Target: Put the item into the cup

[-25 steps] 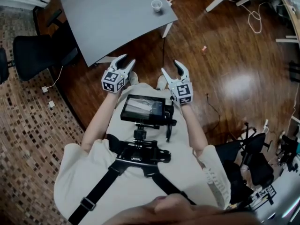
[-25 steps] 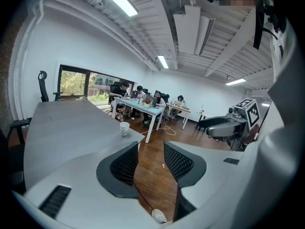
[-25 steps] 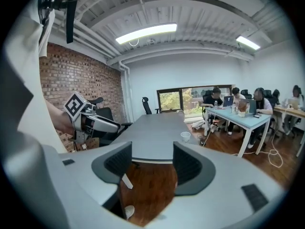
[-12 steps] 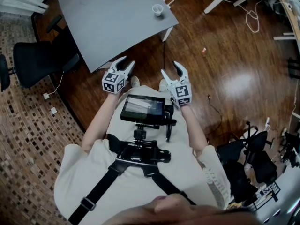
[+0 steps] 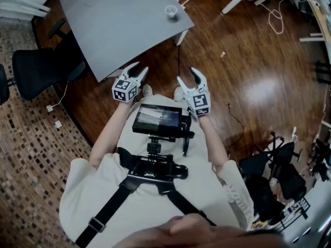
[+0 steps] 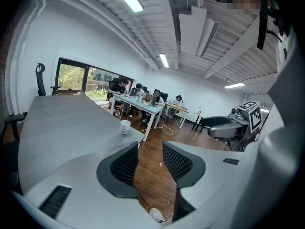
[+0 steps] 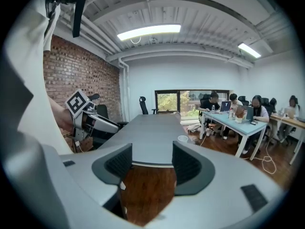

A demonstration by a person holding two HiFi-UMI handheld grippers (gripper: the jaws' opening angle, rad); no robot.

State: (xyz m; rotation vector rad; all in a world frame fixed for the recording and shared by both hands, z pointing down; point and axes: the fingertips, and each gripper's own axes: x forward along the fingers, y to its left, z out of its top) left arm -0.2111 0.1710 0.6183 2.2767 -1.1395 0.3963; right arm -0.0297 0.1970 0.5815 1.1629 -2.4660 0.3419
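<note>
A white paper cup (image 5: pixel 170 11) stands near the far right corner of the grey table (image 5: pixel 119 25). It also shows in the left gripper view as the cup (image 6: pixel 125 126) and in the right gripper view as the cup (image 7: pixel 182 139). A small orange item (image 5: pixel 223 54) lies on the wooden floor right of the table, and appears as a speck (image 6: pixel 160 164) between the left jaws' line of sight. My left gripper (image 5: pixel 138 68) and right gripper (image 5: pixel 188 76) are held side by side in front of the person's chest, short of the table edge. Both are open, with nothing between their jaws.
A black office chair (image 5: pixel 36 68) stands left of the table. Cables (image 5: pixel 279 17) trail on the floor at upper right, and dark chairs and gear (image 5: pixel 279 174) crowd the lower right. A monitor (image 5: pixel 158 120) sits on the chest rig. People sit at desks (image 7: pixel 238 120) far behind.
The table and cup have drifted slightly up and left in the head view. Both grippers stay in nearly the same place.
</note>
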